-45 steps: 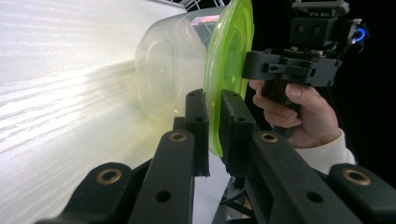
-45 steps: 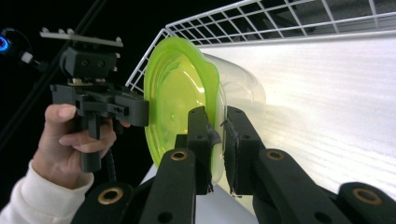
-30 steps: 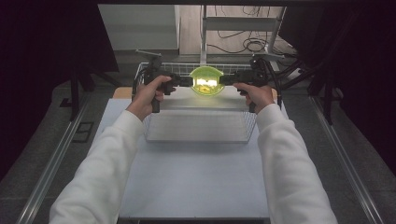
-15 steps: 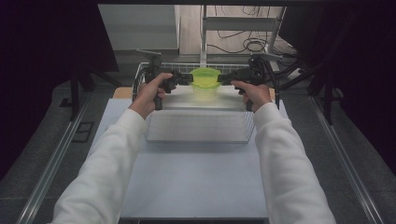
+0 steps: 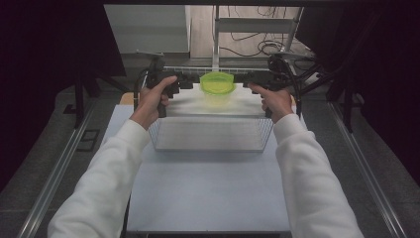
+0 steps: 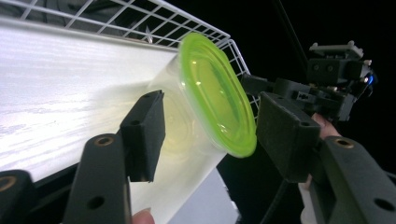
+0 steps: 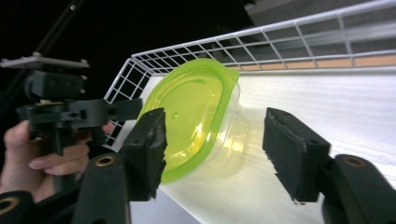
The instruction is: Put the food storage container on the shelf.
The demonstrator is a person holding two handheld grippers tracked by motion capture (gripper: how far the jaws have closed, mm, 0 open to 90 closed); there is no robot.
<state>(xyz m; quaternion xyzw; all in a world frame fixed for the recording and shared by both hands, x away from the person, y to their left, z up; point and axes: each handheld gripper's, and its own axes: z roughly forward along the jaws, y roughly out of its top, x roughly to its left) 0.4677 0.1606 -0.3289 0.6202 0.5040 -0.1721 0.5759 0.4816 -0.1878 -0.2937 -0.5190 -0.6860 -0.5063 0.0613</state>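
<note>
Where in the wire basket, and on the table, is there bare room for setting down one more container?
The wire basket is free over its whole near half, between the green-lidded container and the near wall. The pale table between the sleeves is bare too. The far end is crowded: the left gripper and right gripper flank the container.

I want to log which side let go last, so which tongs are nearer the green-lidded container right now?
Neither clearly. The left tongs sit just left of the green-lidded container, and the right tongs just right of it, each about equally close. Both have just been opening, pads off the container.
</note>
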